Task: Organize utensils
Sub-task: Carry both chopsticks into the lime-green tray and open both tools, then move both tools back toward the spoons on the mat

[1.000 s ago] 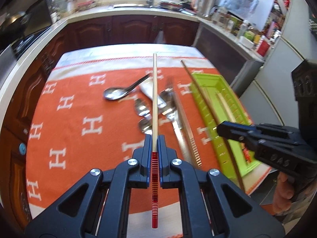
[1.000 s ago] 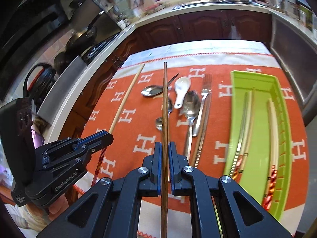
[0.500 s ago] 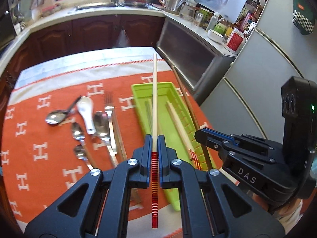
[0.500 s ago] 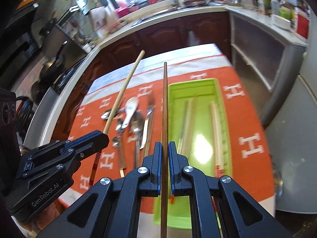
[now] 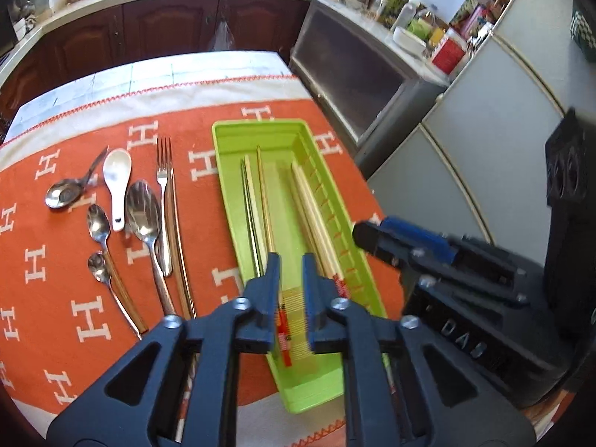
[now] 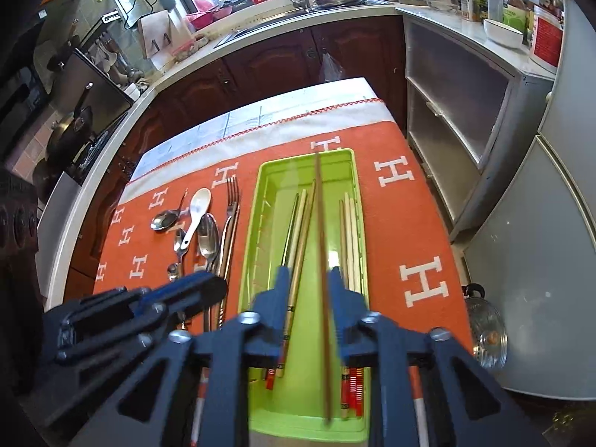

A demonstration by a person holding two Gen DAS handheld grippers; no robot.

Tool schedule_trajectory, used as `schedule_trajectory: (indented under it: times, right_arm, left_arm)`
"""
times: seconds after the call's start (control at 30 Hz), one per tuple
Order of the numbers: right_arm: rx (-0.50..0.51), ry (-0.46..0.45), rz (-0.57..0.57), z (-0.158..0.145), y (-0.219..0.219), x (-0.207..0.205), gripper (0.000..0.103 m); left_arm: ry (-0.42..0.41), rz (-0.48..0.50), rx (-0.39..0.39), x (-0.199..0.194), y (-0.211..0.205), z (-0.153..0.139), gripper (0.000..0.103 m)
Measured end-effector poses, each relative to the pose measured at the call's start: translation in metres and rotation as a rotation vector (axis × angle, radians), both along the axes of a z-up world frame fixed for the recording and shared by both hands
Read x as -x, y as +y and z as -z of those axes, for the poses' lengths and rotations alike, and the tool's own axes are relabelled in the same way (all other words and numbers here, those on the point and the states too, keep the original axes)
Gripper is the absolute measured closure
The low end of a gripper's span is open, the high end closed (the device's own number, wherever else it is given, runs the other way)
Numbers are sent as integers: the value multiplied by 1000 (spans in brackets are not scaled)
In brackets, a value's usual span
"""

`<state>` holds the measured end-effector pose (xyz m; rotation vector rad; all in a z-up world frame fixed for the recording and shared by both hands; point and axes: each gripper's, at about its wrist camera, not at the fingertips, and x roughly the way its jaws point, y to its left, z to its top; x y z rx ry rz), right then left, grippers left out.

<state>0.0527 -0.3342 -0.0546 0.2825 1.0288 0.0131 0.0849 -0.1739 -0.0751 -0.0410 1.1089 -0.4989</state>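
A green tray [image 5: 227, 186] [image 6: 357, 201] lies on the orange cloth and holds several chopsticks. My left gripper [image 5: 288, 260] is open just above the tray's near half; a red-ended chopstick [image 5: 266, 208] lies in the tray below it. My right gripper [image 6: 305, 275] is open over the tray too; a brown chopstick [image 6: 321, 246] shows between its jaws, loose, blurred, over the tray. Spoons, a fork [image 5: 164, 175] and a white ceramic spoon [image 5: 116, 182] lie on the cloth left of the tray.
The orange cloth [image 5: 67, 260] covers the table. Wooden kitchen cabinets [image 6: 298, 52] stand beyond the table's far edge, a grey shelf unit [image 6: 458, 119] and a fridge to the right. A pot lid [image 6: 484, 335] sits low at the right.
Both grippers moved right over the green tray and opened. The left one's red-ended chopstick now lies in the tray; the right one's brown chopstick has come loose.
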Motion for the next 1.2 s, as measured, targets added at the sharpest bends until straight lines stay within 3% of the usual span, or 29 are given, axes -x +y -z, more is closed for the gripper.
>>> schedule_trajectory:
  times: [0.07,0.13,0.33,0.63,1.2]
  right_arm:
    - [-3,14,12,7,-1,0,77]
    - [-13,21,17,12,3,2,77]
    - [-22,30,-18,23,27,11,77]
    - [-35,29,-126,29,76,16,77]
    - [-43,5,-335,15,171,1,77]
  left_arm:
    - [7,-3,-24,2,5,5,71]
    - [5,-5,-32,4,12,9,66]
    - [-32,-36,-109,11,46,15,66]
    - [-73,-137,-165,22,107,15,66]
    - [-99,-260,-168,33,181,17,66]
